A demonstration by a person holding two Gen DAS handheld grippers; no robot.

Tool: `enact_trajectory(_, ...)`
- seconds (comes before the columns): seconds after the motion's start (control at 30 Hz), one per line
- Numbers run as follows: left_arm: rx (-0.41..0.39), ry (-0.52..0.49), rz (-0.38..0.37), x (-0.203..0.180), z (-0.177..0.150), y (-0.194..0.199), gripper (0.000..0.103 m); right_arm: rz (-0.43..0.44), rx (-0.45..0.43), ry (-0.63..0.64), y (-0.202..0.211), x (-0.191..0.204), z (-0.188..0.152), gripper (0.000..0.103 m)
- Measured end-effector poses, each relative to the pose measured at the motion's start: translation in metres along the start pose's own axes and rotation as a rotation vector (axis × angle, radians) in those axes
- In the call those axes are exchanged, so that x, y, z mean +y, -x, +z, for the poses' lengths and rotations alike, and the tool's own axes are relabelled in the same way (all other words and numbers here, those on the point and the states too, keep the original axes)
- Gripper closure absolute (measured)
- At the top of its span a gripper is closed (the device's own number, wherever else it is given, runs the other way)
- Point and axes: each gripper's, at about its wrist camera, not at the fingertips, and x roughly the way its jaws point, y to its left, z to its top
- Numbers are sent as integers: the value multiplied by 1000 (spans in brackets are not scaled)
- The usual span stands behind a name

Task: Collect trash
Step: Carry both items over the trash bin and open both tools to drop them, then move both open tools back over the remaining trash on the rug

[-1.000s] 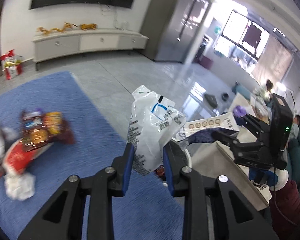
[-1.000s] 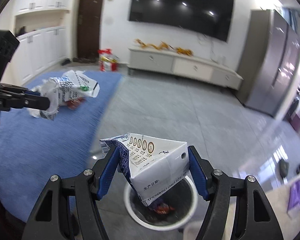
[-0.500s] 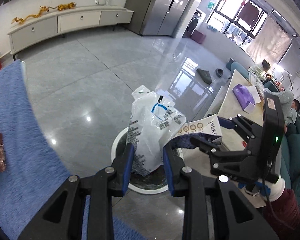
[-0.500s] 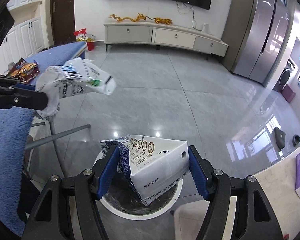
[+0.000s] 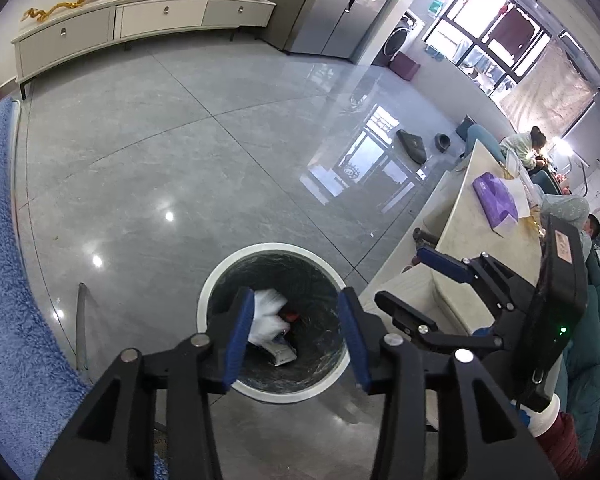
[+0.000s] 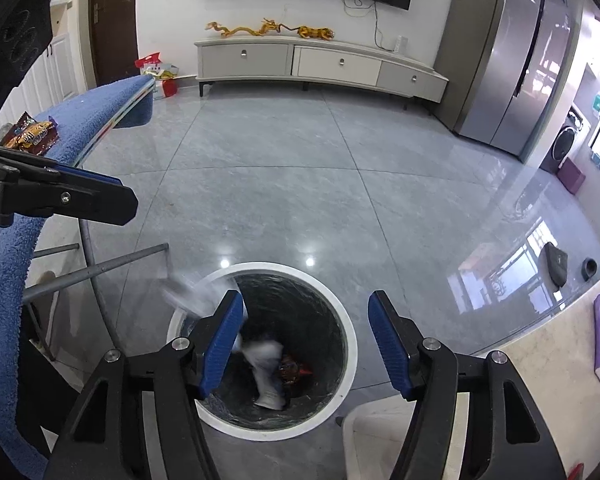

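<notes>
A round bin [image 5: 220,280] with a white rim and dark liner stands on the grey floor below both grippers. My left gripper [image 5: 296,336] hangs over it, its jaws opening with nothing between them. The white plastic bag [image 5: 266,312] lies in the bin, with the milk carton [image 5: 284,354] beside it. In the right wrist view my right gripper [image 6: 304,320] is open and empty above the bin [image 6: 350,344]. There the bag [image 6: 188,288] is a blur at the left rim, and the carton [image 6: 266,364] is a blur inside, next to a red wrapper [image 6: 296,372].
A table under a blue towel [image 6: 92,116] stands left of the bin, with a snack wrapper [image 6: 32,136] on it and metal legs [image 6: 100,268] below. A pale stone table [image 5: 472,248] with a purple pack [image 5: 496,200] is on the right. A person [image 5: 528,144] sits far right.
Both grippers let go over the bin. The white bag left the left jaws and the carton left the right jaws, and both dropped in. Both hands came lower towards the bin.
</notes>
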Motion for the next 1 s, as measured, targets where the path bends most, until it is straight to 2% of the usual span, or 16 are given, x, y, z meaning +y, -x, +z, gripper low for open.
enact_trajectory(0.23,-16,-19,0,3,-9,18,59,-30,-28,-39,19,-7,1,30)
enact_trajectory(0.4,-87,-28,49,9,-18,51,59,-35,-83,-67,41,-3,8,20)
enact_trajectory(0.5,-156,-13,75,19,-26,78,59,-32,-134,-85,58,6,17,13)
enact_trajectory(0.6,-210,-14,98,30,-35,106,59,-19,-191,-86,77,21,27,8)
enact_trajectory(0.73,-226,-8,126,45,-51,140,59,9,-249,-71,98,46,40,2)
enact_trajectory(0.83,-259,24,138,65,-67,170,59,42,-301,-45,117,71,53,1)
enact_trajectory(1.0,-330,48,202,97,-97,218,58,98,-359,-1,143,110,70,0)
